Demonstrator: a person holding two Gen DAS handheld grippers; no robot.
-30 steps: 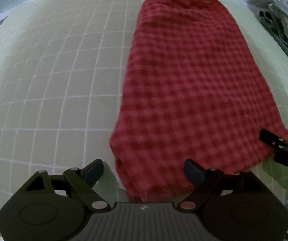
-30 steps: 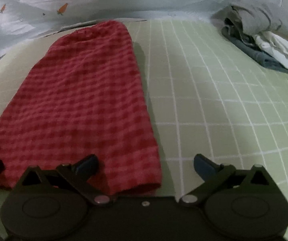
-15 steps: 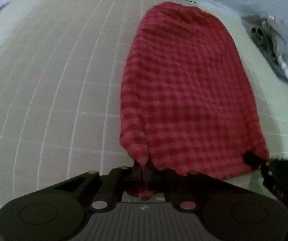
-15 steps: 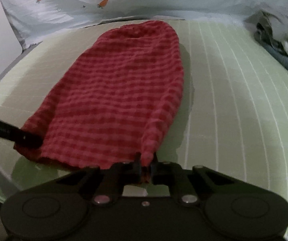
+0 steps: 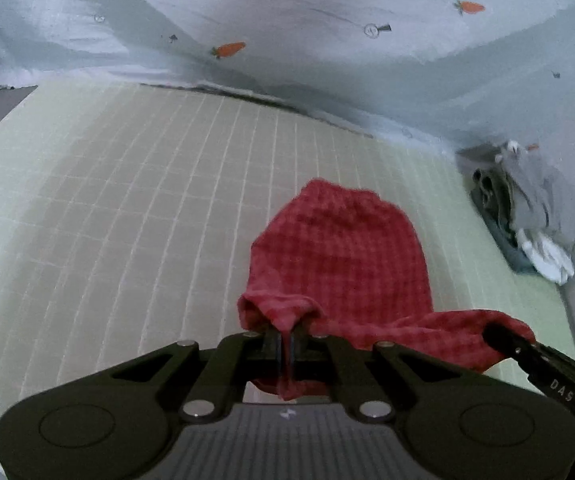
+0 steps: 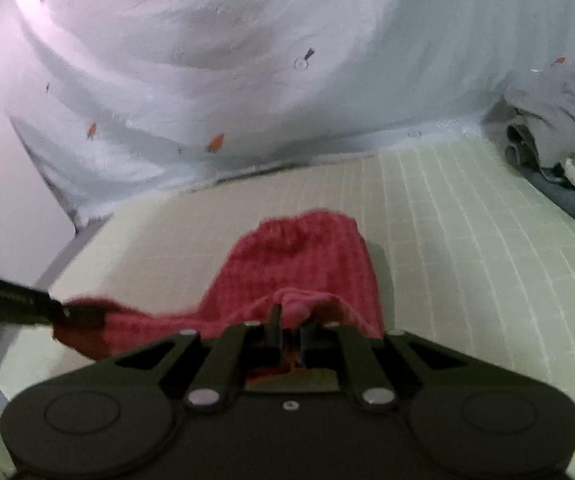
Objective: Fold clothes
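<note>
Red checked cloth (image 5: 339,248) near edge pinched in both claws.

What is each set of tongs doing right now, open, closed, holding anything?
Left tongs: closed on a near corner of the red checked cloth.
Right tongs: closed on the other near corner of the same cloth.
</note>
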